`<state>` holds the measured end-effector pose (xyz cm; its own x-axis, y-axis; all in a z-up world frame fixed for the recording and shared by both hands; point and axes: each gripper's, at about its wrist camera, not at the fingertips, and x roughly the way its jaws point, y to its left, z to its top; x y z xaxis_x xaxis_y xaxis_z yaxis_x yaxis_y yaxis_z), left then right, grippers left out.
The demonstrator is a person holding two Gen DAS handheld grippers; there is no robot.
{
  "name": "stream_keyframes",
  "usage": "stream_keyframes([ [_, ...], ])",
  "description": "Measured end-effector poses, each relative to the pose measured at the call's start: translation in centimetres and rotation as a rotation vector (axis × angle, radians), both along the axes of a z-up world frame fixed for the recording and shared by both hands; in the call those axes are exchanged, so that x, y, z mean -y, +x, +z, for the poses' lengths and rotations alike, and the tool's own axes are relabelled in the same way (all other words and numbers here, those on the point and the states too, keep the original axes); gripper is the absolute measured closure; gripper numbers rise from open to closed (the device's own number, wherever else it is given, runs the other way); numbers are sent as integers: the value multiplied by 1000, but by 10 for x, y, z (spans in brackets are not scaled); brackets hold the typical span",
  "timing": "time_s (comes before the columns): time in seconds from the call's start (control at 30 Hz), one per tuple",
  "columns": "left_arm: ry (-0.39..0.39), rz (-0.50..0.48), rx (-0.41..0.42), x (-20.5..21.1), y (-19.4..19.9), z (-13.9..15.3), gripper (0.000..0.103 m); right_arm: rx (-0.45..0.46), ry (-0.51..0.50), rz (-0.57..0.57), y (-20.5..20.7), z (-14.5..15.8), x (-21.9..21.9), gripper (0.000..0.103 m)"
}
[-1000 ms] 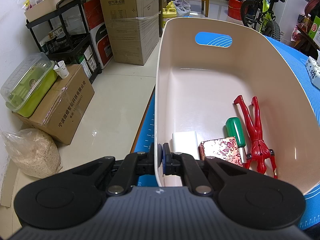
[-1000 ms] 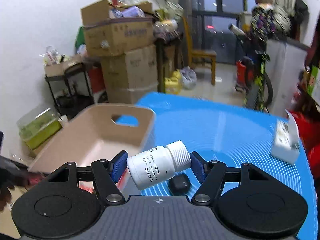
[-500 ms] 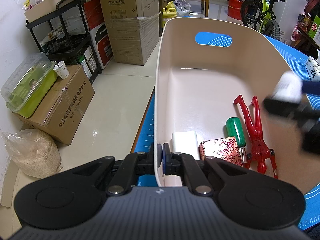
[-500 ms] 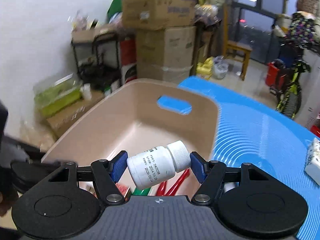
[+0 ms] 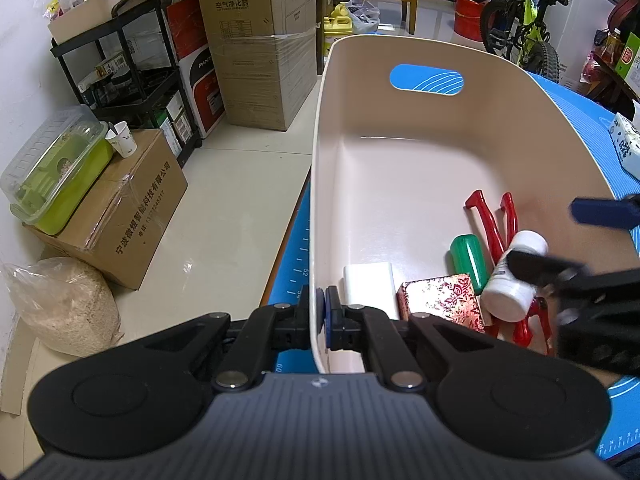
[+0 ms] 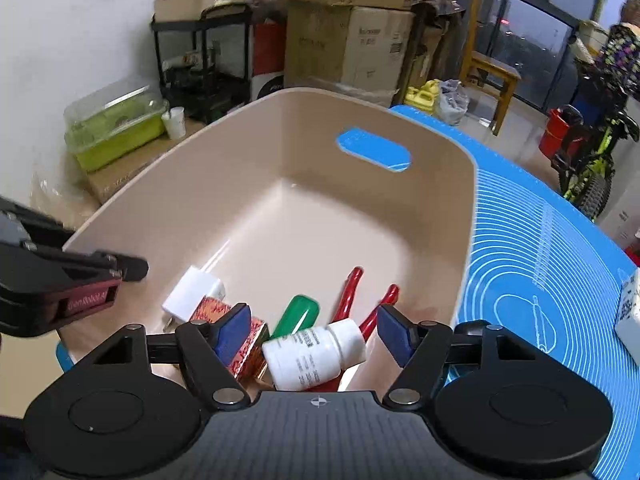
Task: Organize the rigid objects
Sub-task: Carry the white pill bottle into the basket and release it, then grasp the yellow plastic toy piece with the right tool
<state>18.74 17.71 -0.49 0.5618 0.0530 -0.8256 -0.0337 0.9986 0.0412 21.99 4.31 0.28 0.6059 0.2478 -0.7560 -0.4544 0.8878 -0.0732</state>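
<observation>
the left hand-held gripper point(image 5: 322, 312) is pinched shut on the near wall of the beige bin point(image 5: 316, 208), one pad on the outside and one on the inside of the rim. the bin stands on a blue mat point(image 6: 532, 264) that covers the desk.

the right hand-held gripper point(image 6: 314, 330) hangs over the near end of the bin with its blue pads point(image 6: 394, 334) spread wide. the white pill bottle point(image 6: 314, 354) lies tilted between them, touching neither pad, low in the bin among the other things. whether it rests on them or is in the air cannot be told.

in the bin lie a white charger point(image 6: 192, 292), a red patterned box point(image 5: 440, 296), a green-handled screwdriver point(image 6: 298, 316) and red pliers point(image 5: 492, 224), all crowded at the near end. a white patterned box point(image 6: 630, 312) sits on the mat, well apart on the right.
</observation>
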Motion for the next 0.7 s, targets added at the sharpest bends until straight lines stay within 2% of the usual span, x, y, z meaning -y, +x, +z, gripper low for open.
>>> stream_keyframes([
  [0.27,-1,0,0,-1,0,0,96,107,112,-85,-19,40,46,24],
  [0.43,-8,1,0,-1,0,0,96,177,99,-153,-31,54,83,24],
  [0.57,-7,1,-1,-1,0,1,96,175,72,-237,-30,49,115,24],
  [0.7,-6,1,-1,1,0,1,96,109,19,-330,-24,26,141,24],
])
